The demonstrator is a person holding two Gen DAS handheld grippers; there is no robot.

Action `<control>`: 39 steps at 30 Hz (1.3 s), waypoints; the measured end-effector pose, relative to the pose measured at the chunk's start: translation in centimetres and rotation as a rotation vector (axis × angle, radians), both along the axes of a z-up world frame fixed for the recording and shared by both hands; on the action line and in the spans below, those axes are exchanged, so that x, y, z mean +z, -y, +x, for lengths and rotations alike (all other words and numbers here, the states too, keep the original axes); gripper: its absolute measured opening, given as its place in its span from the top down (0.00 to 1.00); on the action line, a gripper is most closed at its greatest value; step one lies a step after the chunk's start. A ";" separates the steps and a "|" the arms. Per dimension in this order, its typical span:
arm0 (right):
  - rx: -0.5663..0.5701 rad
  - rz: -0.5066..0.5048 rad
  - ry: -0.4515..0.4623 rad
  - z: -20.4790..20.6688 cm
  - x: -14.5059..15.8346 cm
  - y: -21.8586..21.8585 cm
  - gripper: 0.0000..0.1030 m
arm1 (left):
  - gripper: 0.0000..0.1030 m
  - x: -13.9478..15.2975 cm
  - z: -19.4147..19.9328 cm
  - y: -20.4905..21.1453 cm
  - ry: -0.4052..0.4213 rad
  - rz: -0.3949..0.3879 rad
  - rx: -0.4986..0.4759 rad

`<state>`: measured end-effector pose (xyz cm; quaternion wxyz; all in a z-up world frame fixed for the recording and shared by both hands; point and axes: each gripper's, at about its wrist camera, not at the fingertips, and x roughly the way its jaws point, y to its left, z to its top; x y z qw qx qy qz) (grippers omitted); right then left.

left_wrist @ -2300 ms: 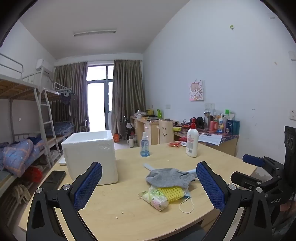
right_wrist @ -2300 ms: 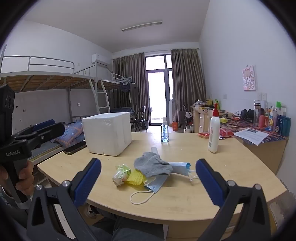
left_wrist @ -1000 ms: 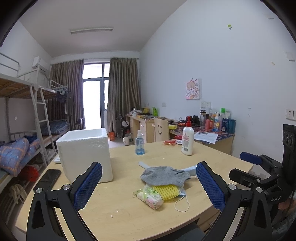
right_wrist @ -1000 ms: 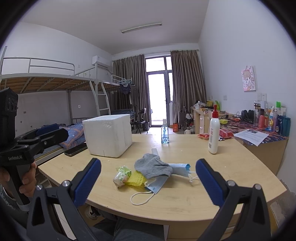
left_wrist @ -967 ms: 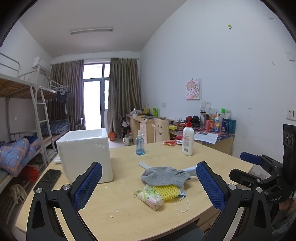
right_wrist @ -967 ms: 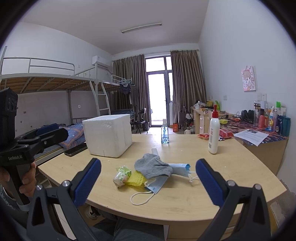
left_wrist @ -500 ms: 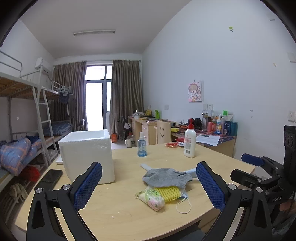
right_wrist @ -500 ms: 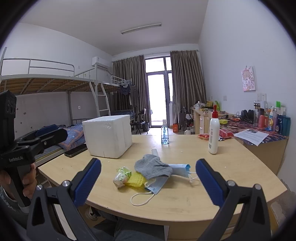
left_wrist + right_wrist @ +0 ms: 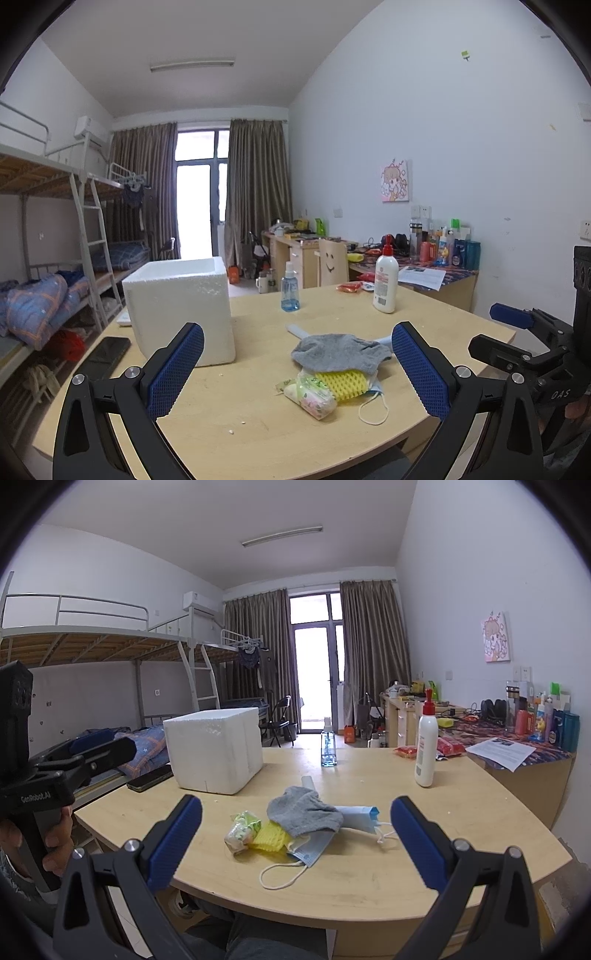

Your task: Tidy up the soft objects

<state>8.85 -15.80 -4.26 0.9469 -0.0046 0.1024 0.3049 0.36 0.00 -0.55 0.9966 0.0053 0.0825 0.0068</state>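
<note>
A small heap of soft things lies on the wooden table (image 9: 236, 435) (image 9: 369, 878): a grey sock (image 9: 338, 350) (image 9: 304, 810) on top, a yellow foam net (image 9: 341, 384) (image 9: 271, 836), a tissue pack (image 9: 314, 397) (image 9: 242, 830) and blue face masks (image 9: 310, 849) (image 9: 373, 384). A white foam box (image 9: 181, 306) (image 9: 214, 749) stands left of the heap. My left gripper (image 9: 295, 369) is open, held above the table's near edge. My right gripper (image 9: 295, 845) is open too, short of the heap with nothing between its fingers.
A lotion bottle (image 9: 385, 284) (image 9: 424, 744), a blue spray bottle (image 9: 290, 291) (image 9: 328, 747) and a red packet (image 9: 349, 286) stand farther back. A dark phone (image 9: 105, 354) (image 9: 149, 777) lies by the box. Bunk beds stand left, a cluttered desk right.
Both views shifted only slightly; the left wrist view dipped and rose a little. The heap, the box and both open grippers stay as they were.
</note>
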 end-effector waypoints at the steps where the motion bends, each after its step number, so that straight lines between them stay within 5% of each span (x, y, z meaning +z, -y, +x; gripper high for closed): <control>1: 0.000 0.001 -0.002 0.0 0.0 0.0 0.00 | 0.01 0.0 0.0 0.0 -0.001 0.001 -0.002; 19: -0.016 0.007 -0.083 2.3 -1.1 -0.3 0.00 | 0.01 -2.7 3.0 0.2 -0.127 0.001 -0.015; 39: -0.042 -0.058 -0.210 6.9 -4.4 -1.3 0.00 | 0.01 -7.3 10.2 -0.4 -0.354 -0.060 -0.007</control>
